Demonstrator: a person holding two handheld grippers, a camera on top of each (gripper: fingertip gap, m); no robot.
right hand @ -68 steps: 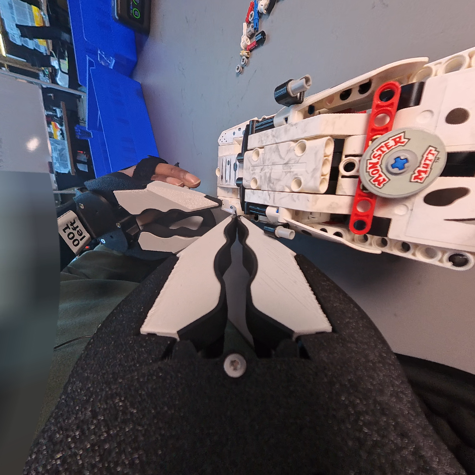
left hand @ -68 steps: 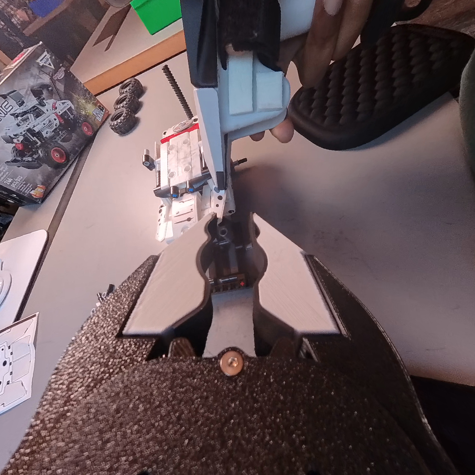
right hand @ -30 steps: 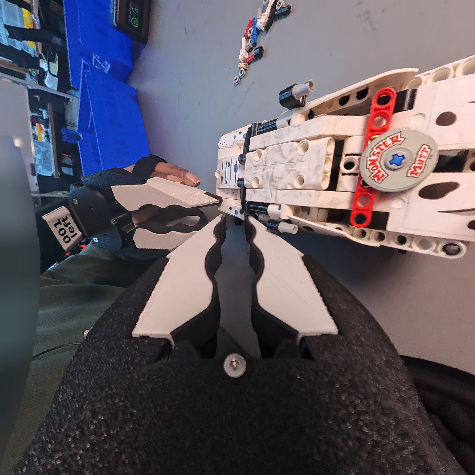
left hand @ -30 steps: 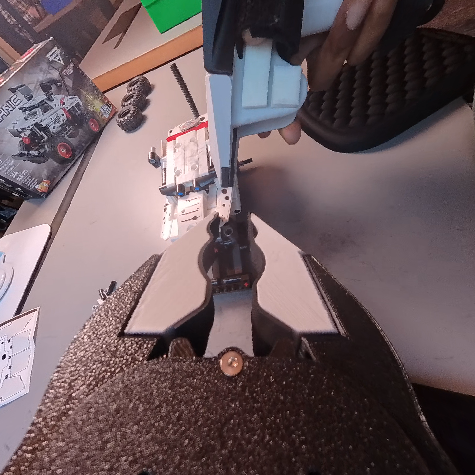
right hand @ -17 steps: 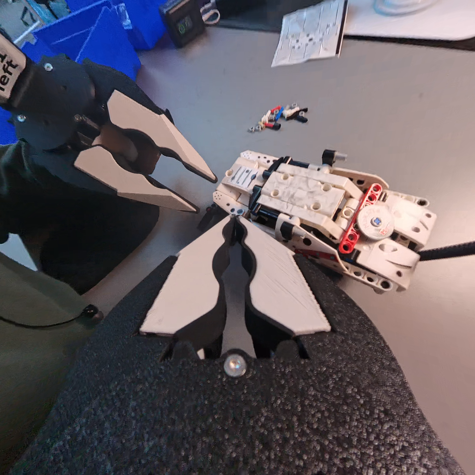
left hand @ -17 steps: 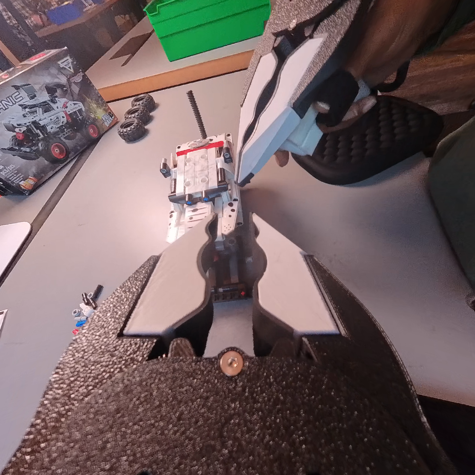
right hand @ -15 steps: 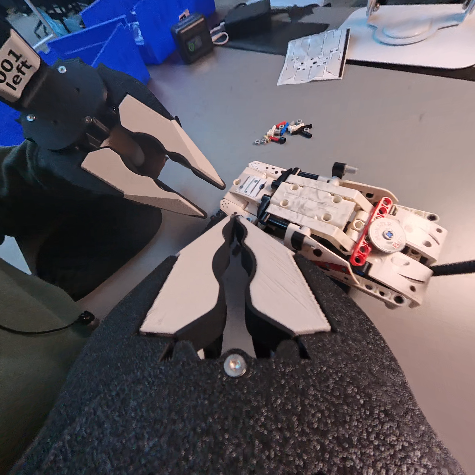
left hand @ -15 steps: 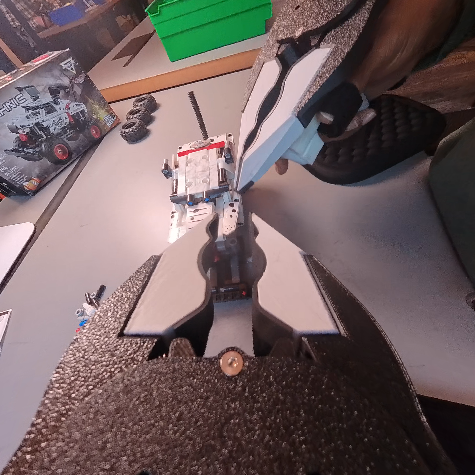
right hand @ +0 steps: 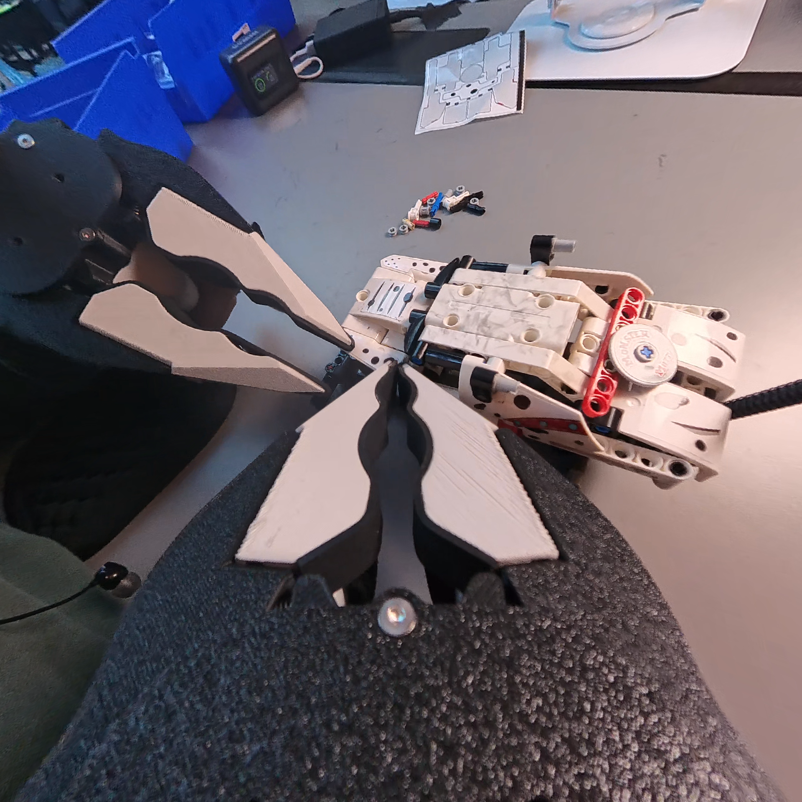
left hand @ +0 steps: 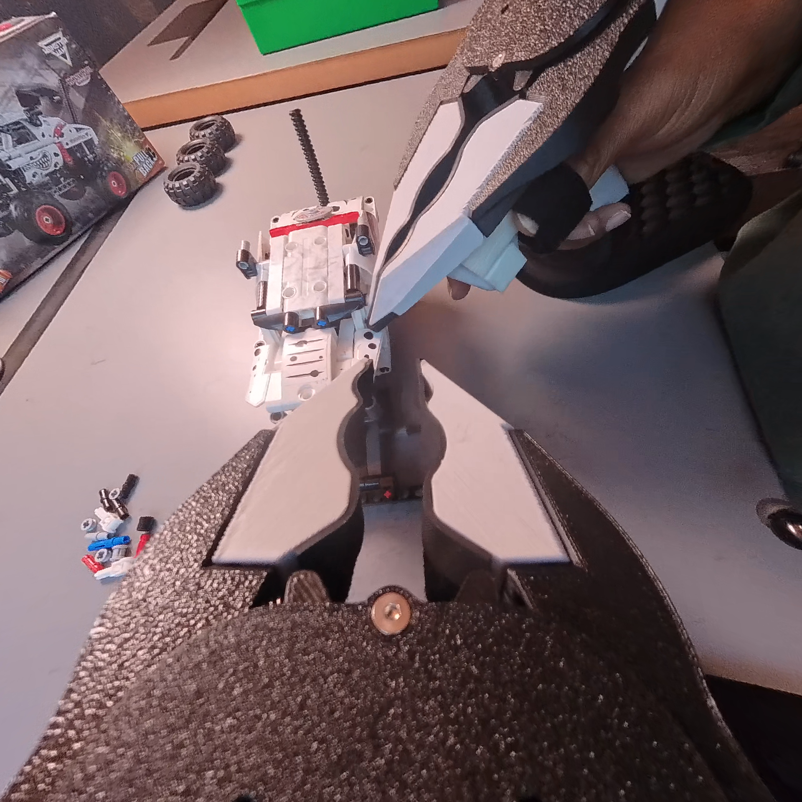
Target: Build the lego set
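Left wrist view: looks down on lego truck [left hand: 310,277], white and marbled with a red strip, lying flat near the middle of the desk [left hand: 564,390], dark front end pointing at the camera. Grips that dark front end between the fingers of the left gripper [left hand: 396,369], jaws at a narrow gap with the chassis filling it. Meets the truck's right flank with the right gripper [left hand: 376,319], slanting down from the upper right, jaws pressed together with nothing seen between them.

Right wrist view: puts the closed tips of the right gripper [right hand: 396,366] against the truck's [right hand: 499,330] near side by the bonnet, left gripper [right hand: 334,364] straddling the nose.

Farther out: black ribbed rod [left hand: 309,156] off the truck's rear, small loose parts [left hand: 110,534] toward the left edge, three tyres [left hand: 197,162] and set box [left hand: 52,143] toward the far left corner.
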